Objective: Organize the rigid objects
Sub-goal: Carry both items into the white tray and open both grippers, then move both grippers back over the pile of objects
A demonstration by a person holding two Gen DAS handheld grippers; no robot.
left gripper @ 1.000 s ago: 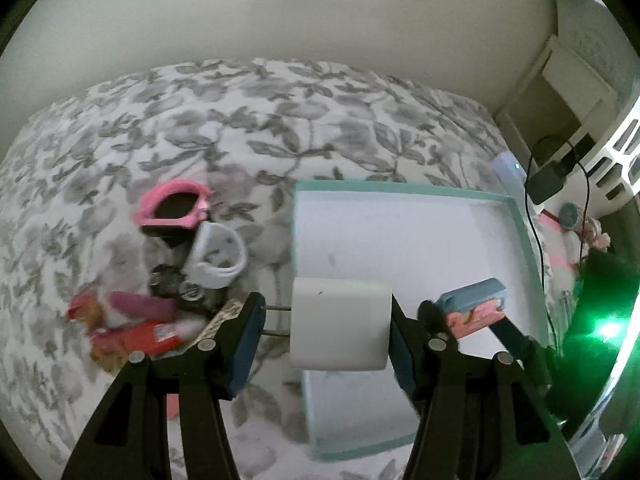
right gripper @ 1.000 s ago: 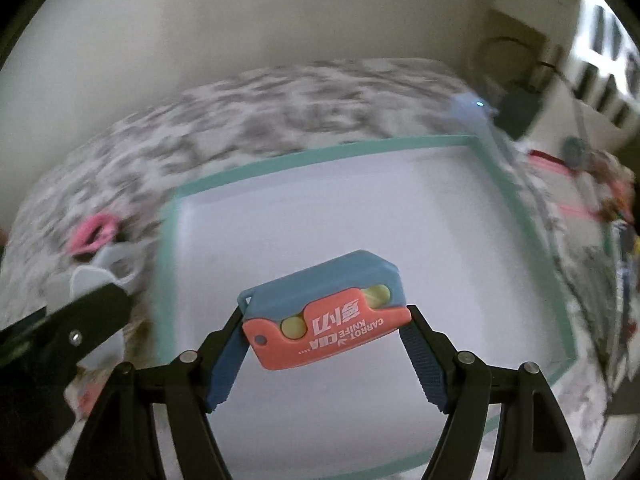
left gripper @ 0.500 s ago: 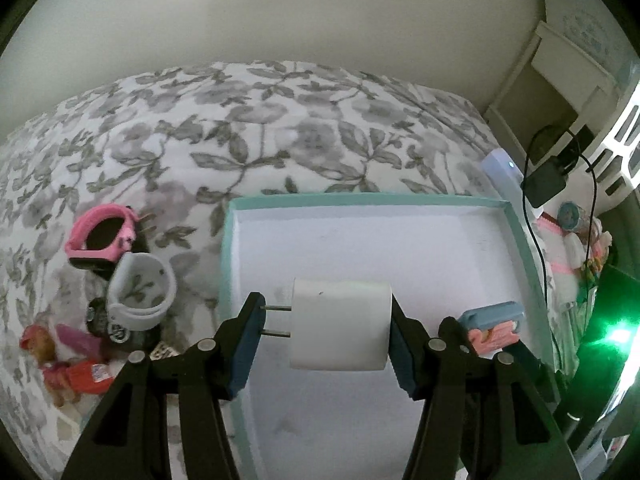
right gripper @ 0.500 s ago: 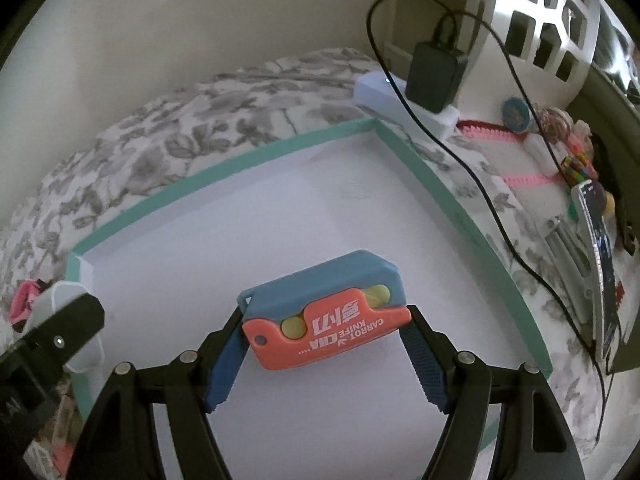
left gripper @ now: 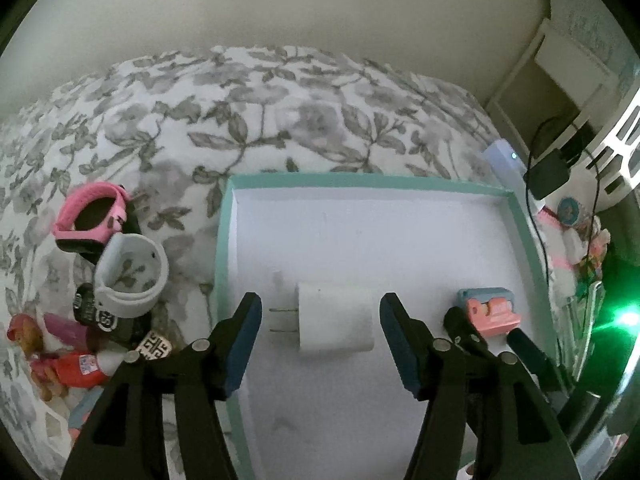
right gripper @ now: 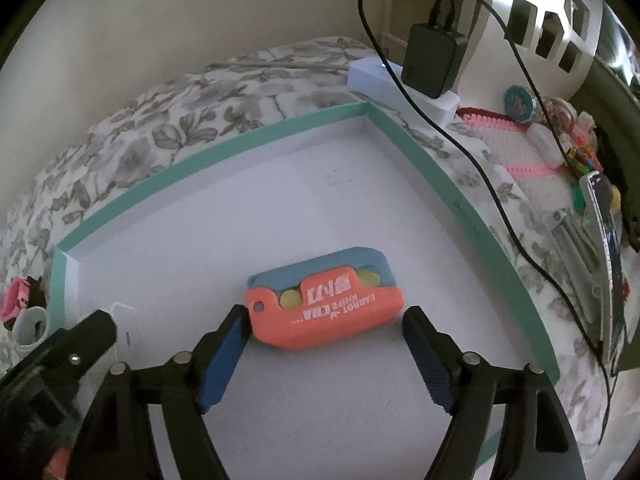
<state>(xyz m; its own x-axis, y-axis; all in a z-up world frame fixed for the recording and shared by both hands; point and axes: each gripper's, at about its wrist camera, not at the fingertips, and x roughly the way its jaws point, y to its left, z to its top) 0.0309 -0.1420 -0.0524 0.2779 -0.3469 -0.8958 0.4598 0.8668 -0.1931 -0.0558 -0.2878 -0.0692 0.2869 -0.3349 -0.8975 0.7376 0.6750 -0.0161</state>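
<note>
White plug adapter [left gripper: 335, 323] lying inside teal-rimmed tray [left gripper: 222, 264], prongs pointing left, long axis crosswise. Orange-and-blue carrot knife [right gripper: 326, 304] flat in same tray, long axis crosswise, slightly tilted. Left claw [left gripper: 320, 344] and right claw [right gripper: 325, 354] both opening, pads clear. Placing step apparently done; next, lift away, fetch from pile on bed [left gripper: 256, 116].

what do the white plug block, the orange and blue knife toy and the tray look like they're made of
Plug block: likely hard matte plastic, smooth with rounded edges; two thin metal-looking prongs.
Knife toy: likely moulded plastic, matte, printed lettering.
Tray: probably cardboard, thin flat teal walls, dull white floor.
</note>
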